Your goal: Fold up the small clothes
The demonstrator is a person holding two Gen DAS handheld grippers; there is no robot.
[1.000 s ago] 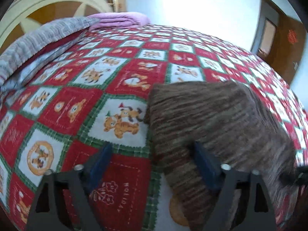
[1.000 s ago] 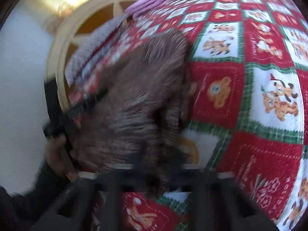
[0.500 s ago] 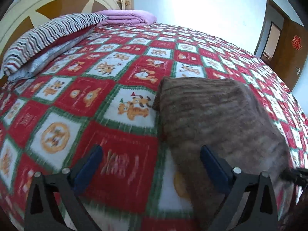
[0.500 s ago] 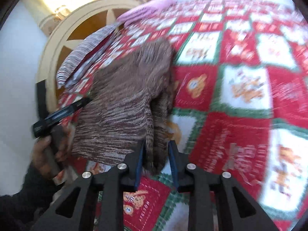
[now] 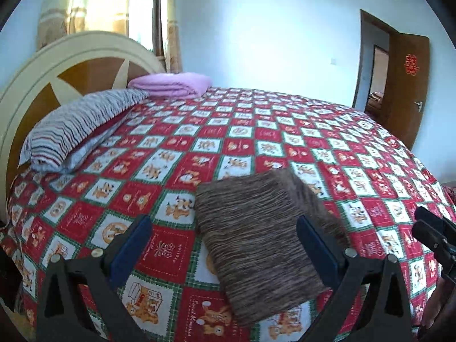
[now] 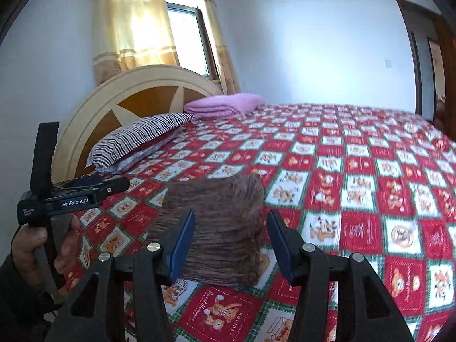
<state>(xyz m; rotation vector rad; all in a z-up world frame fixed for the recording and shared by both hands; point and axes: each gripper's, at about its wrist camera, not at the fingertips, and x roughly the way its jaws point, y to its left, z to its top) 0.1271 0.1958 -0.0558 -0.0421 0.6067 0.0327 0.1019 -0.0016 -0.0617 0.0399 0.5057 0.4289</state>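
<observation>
A brown striped knit garment lies folded into a rectangle on the red, green and white bear-print bedspread. My left gripper is open and empty, pulled back above the garment's near end. In the right wrist view the same garment lies flat ahead. My right gripper is open and empty, just short of the garment and raised off it. The left gripper and the hand holding it show at the left of the right wrist view.
A striped pillow and a folded pink blanket lie by the round headboard at the far left. A window with curtains is behind it. A brown door stands open at the far right.
My right gripper has let go of the garment's edge and opened. Both grippers have lifted and drawn back from the bed, and the garment now lies flat and folded.
</observation>
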